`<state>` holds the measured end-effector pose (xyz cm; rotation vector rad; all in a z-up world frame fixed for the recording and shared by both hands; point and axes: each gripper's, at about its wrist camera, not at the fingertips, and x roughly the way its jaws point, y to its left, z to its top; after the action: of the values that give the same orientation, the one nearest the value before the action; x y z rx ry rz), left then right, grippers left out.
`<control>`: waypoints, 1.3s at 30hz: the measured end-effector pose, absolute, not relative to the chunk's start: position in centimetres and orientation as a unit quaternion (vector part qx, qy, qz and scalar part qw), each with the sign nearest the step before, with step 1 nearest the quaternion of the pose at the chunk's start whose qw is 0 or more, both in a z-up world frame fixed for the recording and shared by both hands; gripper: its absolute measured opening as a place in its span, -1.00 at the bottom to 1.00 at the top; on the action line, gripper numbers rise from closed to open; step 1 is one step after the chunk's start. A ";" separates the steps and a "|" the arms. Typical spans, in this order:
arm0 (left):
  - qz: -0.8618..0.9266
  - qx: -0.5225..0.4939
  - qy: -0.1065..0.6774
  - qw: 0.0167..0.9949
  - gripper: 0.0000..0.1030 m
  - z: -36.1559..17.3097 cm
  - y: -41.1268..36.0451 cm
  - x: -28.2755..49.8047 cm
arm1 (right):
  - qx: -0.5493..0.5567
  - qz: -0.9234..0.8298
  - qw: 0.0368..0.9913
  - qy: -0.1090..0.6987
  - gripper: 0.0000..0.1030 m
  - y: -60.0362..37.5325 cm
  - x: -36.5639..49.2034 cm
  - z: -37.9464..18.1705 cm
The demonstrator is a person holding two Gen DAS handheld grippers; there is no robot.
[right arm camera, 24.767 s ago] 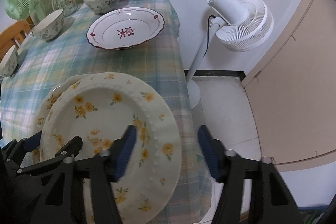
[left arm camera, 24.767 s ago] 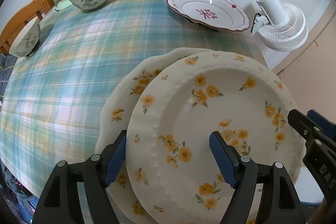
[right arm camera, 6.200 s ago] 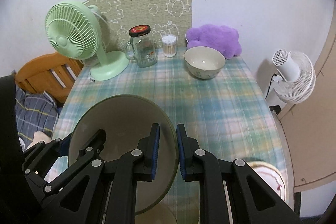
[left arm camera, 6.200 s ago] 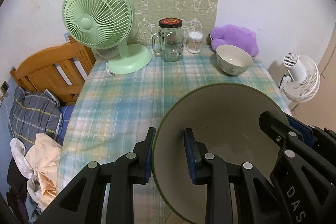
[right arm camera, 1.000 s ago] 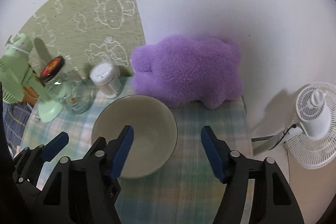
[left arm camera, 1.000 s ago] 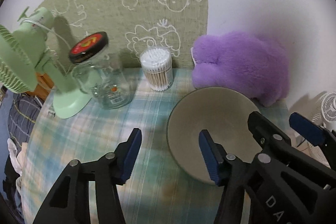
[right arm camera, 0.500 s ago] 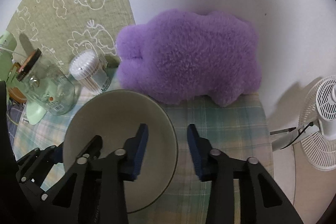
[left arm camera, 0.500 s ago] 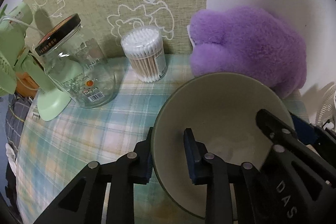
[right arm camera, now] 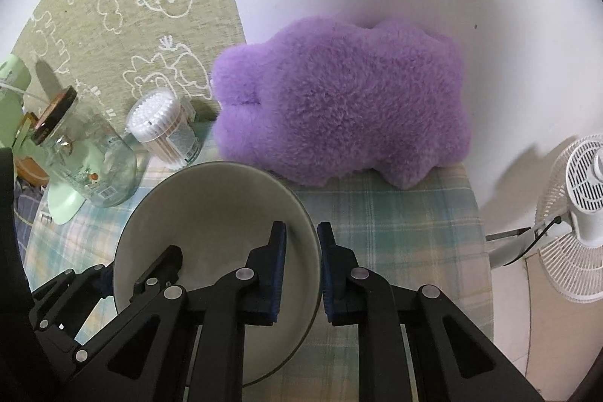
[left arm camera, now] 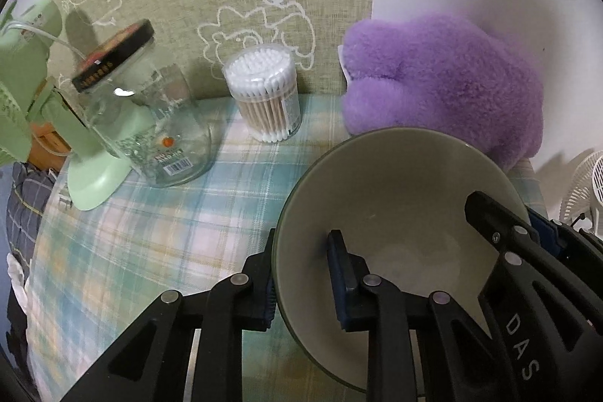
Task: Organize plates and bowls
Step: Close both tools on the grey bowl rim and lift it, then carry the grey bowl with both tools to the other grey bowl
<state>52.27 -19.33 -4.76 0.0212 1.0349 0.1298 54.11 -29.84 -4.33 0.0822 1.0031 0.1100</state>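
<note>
A pale grey-green bowl [left arm camera: 395,198] sits near the back right of the plaid-covered table [left arm camera: 158,232]. My left gripper [left arm camera: 301,274] is shut on the bowl's left rim, one finger inside and one outside. My right gripper [right arm camera: 301,259] is shut on the bowl's right rim [right arm camera: 226,213]. The right gripper's arm also shows at the bowl's far side in the left wrist view [left arm camera: 520,251]. I cannot tell whether the bowl rests on the table or is lifted.
A purple plush cushion [right arm camera: 346,100] lies against the wall just behind the bowl. A cotton-swab tub [left arm camera: 265,97], a glass jar with a dark lid [left arm camera: 150,123] and a green fan's base [left arm camera: 98,176] stand at the back left. A white floor fan [right arm camera: 576,213] stands beyond the table's right edge.
A second ago both grippers were open beside the bowl. The left shut on its rim first, and the right has now shut on the opposite rim.
</note>
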 end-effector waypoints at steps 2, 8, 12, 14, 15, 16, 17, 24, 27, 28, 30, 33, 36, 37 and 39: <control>0.062 0.013 0.490 0.869 -0.58 -4.1 -19.4 51.8 | 0.041 0.053 0.875 0.479 -0.61 -29.9 53.7 -3.7; 0.065 0.016 0.476 0.877 -0.58 -1.3 -19.8 49.8 | 0.040 0.055 0.881 0.469 -0.61 -29.9 52.0 -1.0; 0.064 0.018 0.466 0.882 -0.58 0.6 -19.9 48.4 | 0.042 0.057 0.885 0.460 -0.61 -29.9 50.4 1.0; 0.063 0.019 0.461 0.885 -0.58 1.5 -19.9 47.7 | 0.044 0.055 0.887 0.456 -0.61 -29.8 49.5 2.0; 0.062 0.020 0.458 0.886 -0.58 1.9 -19.9 47.2 | 0.044 0.054 0.888 0.454 -0.61 -29.9 49.0 2.6; 0.061 0.020 0.455 0.888 -0.58 2.3 -19.8 46.8 | 0.044 0.054 0.890 0.452 -0.61 -29.9 48.5 3.2; 0.061 0.019 0.452 0.890 -0.58 2.8 -19.7 46.2 | 0.044 0.053 0.891 0.449 -0.61 -29.9 48.1 3.7; 0.056 0.018 0.437 0.898 -0.58 5.5 -19.1 42.7 | 0.044 0.048 0.897 0.436 -0.61 -29.7 44.2 6.7; 0.053 0.018 0.434 0.899 -0.58 6.4 -18.9 41.1 | 0.048 0.045 0.898 0.435 -0.61 -29.6 42.5 7.6; 0.051 0.016 0.433 0.900 -0.58 6.7 -18.8 40.5 | 0.047 0.044 0.899 0.433 -0.61 -29.5 41.7 8.1; 0.047 0.013 0.431 0.901 -0.58 7.2 -18.5 39.3 | 0.045 0.040 0.901 0.430 -0.61 -29.3 40.4 8.7; 0.044 0.010 0.429 0.902 -0.57 7.6 -18.0 37.4 | 0.047 0.036 0.900 0.433 -0.61 -29.0 38.6 9.3; 0.037 0.006 0.429 0.902 -0.57 8.1 -17.4 35.4 | 0.043 0.030 0.901 0.431 -0.61 -28.5 36.4 10.0; 0.035 0.005 0.431 0.902 -0.57 8.1 -17.2 35.0 | 0.041 0.029 0.901 0.430 -0.61 -28.4 35.9 10.2; 0.030 0.003 0.433 0.901 -0.57 8.3 -16.8 33.9 | 0.038 0.025 0.901 0.431 -0.61 -28.0 34.6 10.5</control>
<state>33.92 -16.78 8.31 0.0068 0.8949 0.0617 34.56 -28.02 10.51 0.0794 0.8922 0.0508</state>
